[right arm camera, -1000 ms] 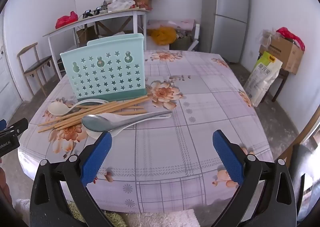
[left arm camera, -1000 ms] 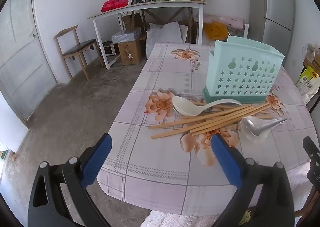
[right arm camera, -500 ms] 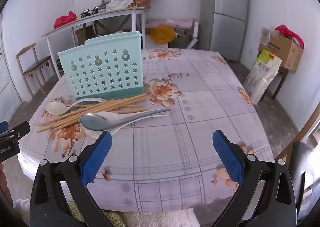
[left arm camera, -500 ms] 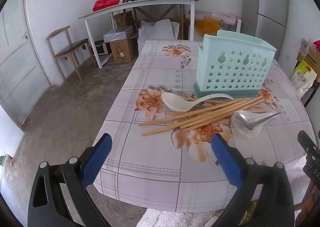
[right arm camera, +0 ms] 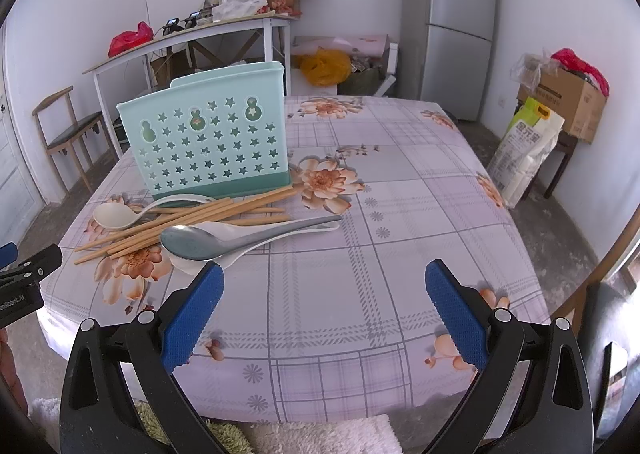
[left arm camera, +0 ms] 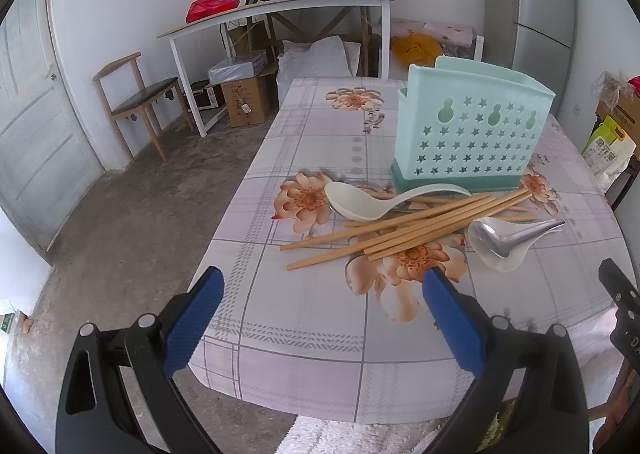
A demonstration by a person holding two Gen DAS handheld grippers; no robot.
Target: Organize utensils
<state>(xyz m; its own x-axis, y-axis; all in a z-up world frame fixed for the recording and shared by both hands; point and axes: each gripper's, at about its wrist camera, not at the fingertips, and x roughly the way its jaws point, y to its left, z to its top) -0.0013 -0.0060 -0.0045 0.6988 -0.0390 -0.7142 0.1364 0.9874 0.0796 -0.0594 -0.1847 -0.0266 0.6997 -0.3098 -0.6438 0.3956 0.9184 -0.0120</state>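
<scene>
White lettering ending in "Robot.AI" is showing on the left claw's black body (right arm camera: 18, 290). Print on the yellow-green sack (right arm camera: 528, 149) is staying too blurred to read.

Left wrist view looks from above the near edge of the table (left arm camera: 304, 334), close to its near-left corner, facing forward and slightly right along the left gripper (left arm camera: 320, 318); door and chair fall at left, fridge at far right. Right wrist view sits at the same near edge further right, facing forward over the right gripper (right arm camera: 325, 306), fridge (right arm camera: 448, 25) ahead, boxes at right. Both are low and close. Shared: the holder (left arm camera: 472, 133), chopsticks (left arm camera: 404, 225), spoons, side desk (right arm camera: 188, 41). Each view catches the other gripper at its edge.
</scene>
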